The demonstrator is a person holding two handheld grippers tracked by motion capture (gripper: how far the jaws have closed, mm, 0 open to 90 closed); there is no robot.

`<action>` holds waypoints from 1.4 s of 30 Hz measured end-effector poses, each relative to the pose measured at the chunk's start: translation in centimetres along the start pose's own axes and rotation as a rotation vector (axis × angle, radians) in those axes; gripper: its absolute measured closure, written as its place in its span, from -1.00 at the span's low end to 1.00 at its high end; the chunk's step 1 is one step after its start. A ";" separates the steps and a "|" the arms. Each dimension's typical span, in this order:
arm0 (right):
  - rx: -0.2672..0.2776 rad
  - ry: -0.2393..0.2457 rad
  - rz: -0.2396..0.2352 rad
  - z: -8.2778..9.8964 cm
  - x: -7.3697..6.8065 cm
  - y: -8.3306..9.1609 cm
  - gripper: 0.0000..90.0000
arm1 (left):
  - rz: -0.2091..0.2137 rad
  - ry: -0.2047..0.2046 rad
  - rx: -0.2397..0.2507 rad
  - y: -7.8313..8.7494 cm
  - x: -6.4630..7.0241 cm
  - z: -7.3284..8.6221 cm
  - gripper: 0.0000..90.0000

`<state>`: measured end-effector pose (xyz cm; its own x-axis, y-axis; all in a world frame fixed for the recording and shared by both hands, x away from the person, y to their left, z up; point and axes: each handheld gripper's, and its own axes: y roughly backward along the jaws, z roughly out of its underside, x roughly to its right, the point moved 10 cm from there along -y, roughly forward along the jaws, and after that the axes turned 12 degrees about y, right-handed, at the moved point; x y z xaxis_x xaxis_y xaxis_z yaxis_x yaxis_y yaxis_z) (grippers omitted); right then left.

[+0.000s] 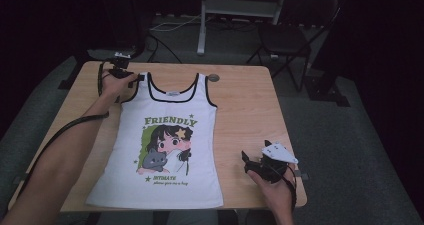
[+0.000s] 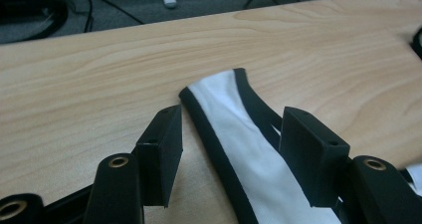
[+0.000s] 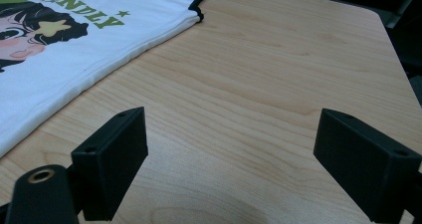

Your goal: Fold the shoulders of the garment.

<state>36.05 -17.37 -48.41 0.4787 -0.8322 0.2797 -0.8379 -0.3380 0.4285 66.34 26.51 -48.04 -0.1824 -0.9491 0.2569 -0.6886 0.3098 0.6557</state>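
A white tank top [image 1: 165, 150] with black trim, a cartoon girl and the word FRIENDLY lies flat, print up, on the wooden table [image 1: 245, 105]. At its far left shoulder strap [image 2: 249, 154] my left gripper [image 1: 131, 79] sits low on the table. In the left gripper view the strap runs between the jaws of this gripper [image 2: 234, 112], and a gap shows beside the left pad. My right gripper [image 1: 248, 161] rests near the front right of the table, to the right of the shirt's hem. Its jaws [image 3: 231, 114] stand wide open over bare wood, and the shirt [image 3: 74, 50] lies off to their left.
A round cable hole [image 1: 214, 78] sits in the table beyond the right strap. Behind the table stand a dark chair [image 1: 287, 35] and a metal frame [image 1: 240, 7], with cables on the floor. Bare wood stretches right of the shirt.
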 end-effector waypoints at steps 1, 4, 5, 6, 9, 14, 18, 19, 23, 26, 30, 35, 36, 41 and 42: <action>-0.001 0.001 0.000 0.0 0.0 0.0 -0.71 | -0.014 0.004 -0.004 -0.1 -0.3 0.1 -0.06; -0.003 0.006 -0.001 0.0 0.0 0.0 -0.71 | -0.032 0.014 -0.014 -0.4 -1.0 0.4 -0.06; -0.003 0.007 -0.001 0.0 -0.1 0.0 -0.71 | -0.036 0.020 -0.013 -0.5 -1.2 0.4 -0.06; -0.003 0.007 -0.001 0.0 -0.1 0.0 -0.71 | -0.030 0.023 -0.017 -0.5 -1.3 0.4 -0.07; -0.006 0.009 0.000 0.0 -0.1 0.0 -0.71 | -0.023 0.017 -0.017 -0.6 -1.2 0.4 -0.07; -0.007 0.011 -0.001 0.0 -0.1 -0.1 -0.71 | -0.023 -0.004 -0.027 -1.0 -0.8 0.5 -0.02; -0.007 0.010 0.000 0.0 -0.1 -0.1 -0.71 | -0.016 -0.010 -0.030 -1.2 -0.5 0.5 0.01; -0.007 0.010 0.000 0.0 -0.1 -0.1 -0.71 | -0.018 -0.011 -0.035 -1.4 -0.5 0.6 0.01; -0.006 0.014 -0.001 0.0 -0.1 -0.1 -0.71 | -0.024 -0.010 -0.038 -1.5 -0.6 0.6 0.02; -0.007 0.010 -0.001 0.0 -0.1 -0.1 -0.71 | -0.016 -0.012 -0.039 -1.7 -0.3 0.6 0.07; -0.008 0.011 -0.002 0.0 -0.1 -0.1 -0.71 | -0.012 -0.020 -0.041 -1.9 -0.3 0.8 0.17; -0.008 0.015 -0.003 0.0 -0.2 -0.1 -0.71 | -0.020 -0.078 -0.038 -1.9 -0.2 1.0 0.30; -0.008 0.015 -0.003 0.0 -0.2 -0.1 -0.71 | -0.020 -0.078 -0.038 -1.9 -0.2 1.0 0.38; -0.013 0.017 -0.002 0.0 -0.2 -0.1 -0.71 | 0.017 -0.067 -0.002 -2.0 0.1 1.1 0.69; -0.013 0.017 -0.002 0.0 -0.2 -0.1 -0.71 | 0.017 -0.067 -0.002 -2.0 0.1 1.1 0.78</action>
<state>36.04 -17.19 -48.55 0.4852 -0.8238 0.2933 -0.8333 -0.3340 0.4404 66.91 25.78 -50.12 -0.2409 -0.9452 0.2203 -0.6837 0.3264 0.6528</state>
